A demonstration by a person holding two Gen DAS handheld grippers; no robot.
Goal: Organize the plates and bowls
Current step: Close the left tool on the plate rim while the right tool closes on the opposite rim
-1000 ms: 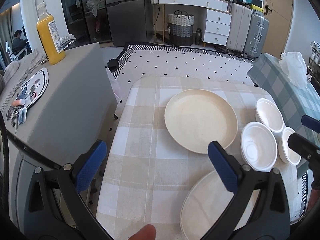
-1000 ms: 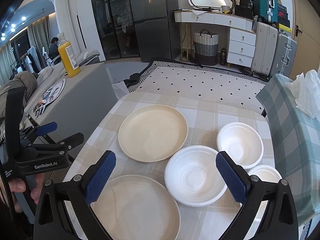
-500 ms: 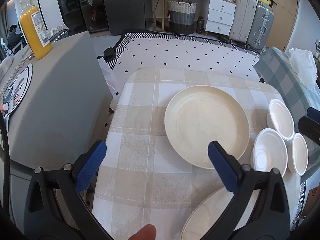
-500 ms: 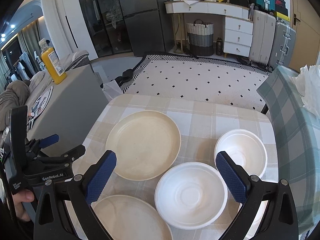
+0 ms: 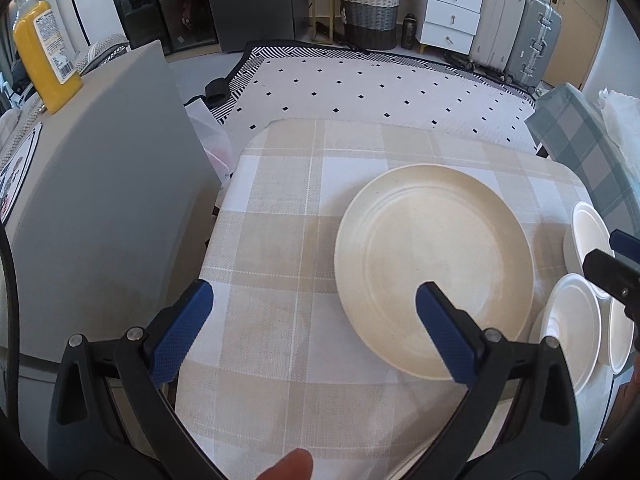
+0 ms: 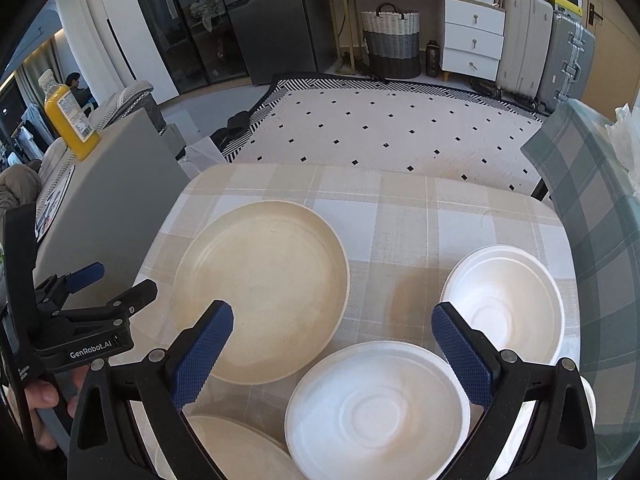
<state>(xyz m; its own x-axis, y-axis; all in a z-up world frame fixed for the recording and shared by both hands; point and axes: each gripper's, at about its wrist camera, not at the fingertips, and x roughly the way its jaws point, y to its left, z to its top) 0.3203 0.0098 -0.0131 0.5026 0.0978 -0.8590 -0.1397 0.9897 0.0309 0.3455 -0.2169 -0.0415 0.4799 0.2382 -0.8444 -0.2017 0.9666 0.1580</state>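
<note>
Two tools, both spread wide with nothing between the pads, so we're at the very start here: nothing has been picked up or stacked yet. Our left tool (image 5: 312, 328) hangs over the checked tabletop (image 5: 280, 208), with its right pad over the near edge of the big cream plate (image 5: 434, 268). Our right tool (image 6: 332, 344) sits above the gap between that plate and the bowls.

Layout from the right wrist view: the cream plate is mid-tabletop, a second cream plate (image 6: 228, 444) peeks out at the bottom edge, the near white bowl (image 6: 376, 408) is just beside both, and the far white bowl (image 6: 504, 304) sits to its right. A third white bowl (image 5: 622, 340) shows at the right edge of the left view, partly hidden.

Our guess for the next move: the left side grabs a plate rim to stack the plates, while the right goes for a bowl rim to nest the bowls. Rims are thin and low, so we'd want to come in shallow and pinch the lip.
</note>
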